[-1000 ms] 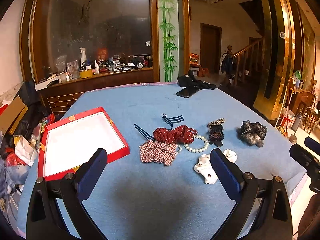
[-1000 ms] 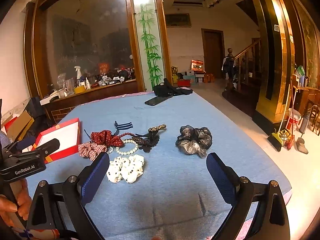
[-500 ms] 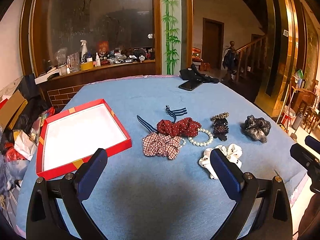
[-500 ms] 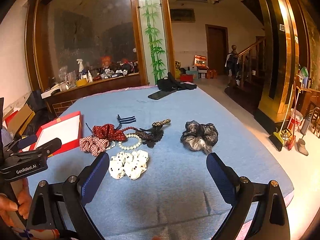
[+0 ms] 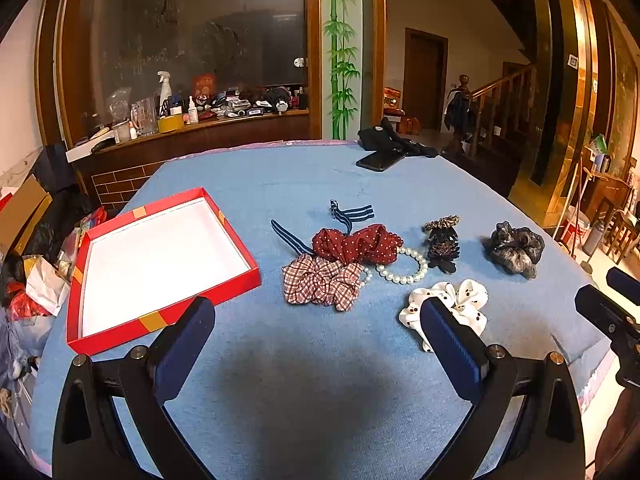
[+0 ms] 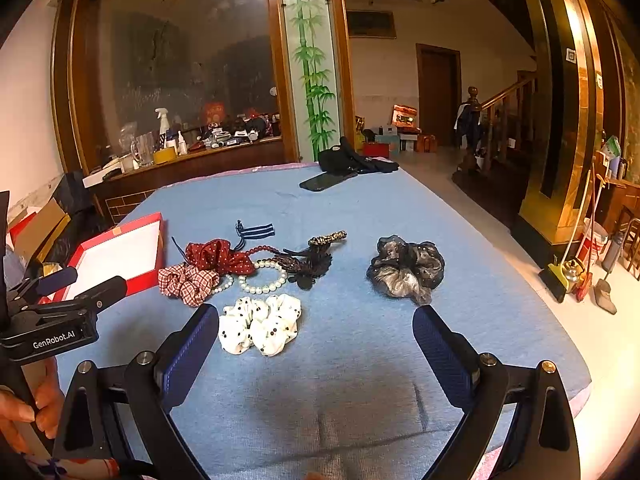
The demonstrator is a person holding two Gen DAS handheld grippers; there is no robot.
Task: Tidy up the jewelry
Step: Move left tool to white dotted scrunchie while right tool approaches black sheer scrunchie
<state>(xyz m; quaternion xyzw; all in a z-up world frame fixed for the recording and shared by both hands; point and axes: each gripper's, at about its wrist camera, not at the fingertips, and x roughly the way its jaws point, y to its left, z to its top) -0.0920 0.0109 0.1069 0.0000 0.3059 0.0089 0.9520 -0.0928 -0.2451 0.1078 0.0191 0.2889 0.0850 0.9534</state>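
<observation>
A red box with a white inside (image 5: 160,256) lies open at the left of the blue table; it also shows in the right wrist view (image 6: 120,254). Right of it lie a plaid scrunchie (image 5: 320,284), a red dotted scrunchie (image 5: 356,242), a pearl bracelet (image 5: 404,268), a dark hair claw (image 5: 442,244), a black-grey scrunchie (image 5: 514,246) and a white dotted scrunchie (image 5: 460,300) (image 6: 260,322). My left gripper (image 5: 316,344) is open and empty above the near table. My right gripper (image 6: 312,352) is open and empty, just behind the white scrunchie.
A striped hair band (image 5: 352,214) lies behind the pile. A black phone (image 5: 380,159) and black cloth (image 5: 394,142) sit at the far edge. The table's right edge (image 6: 560,340) drops to the floor. A cluttered counter (image 5: 192,120) stands behind.
Both grippers have drawn back and risen slightly, so the jewelry now sits a bit farther up in both views. Nothing on the table has moved.
</observation>
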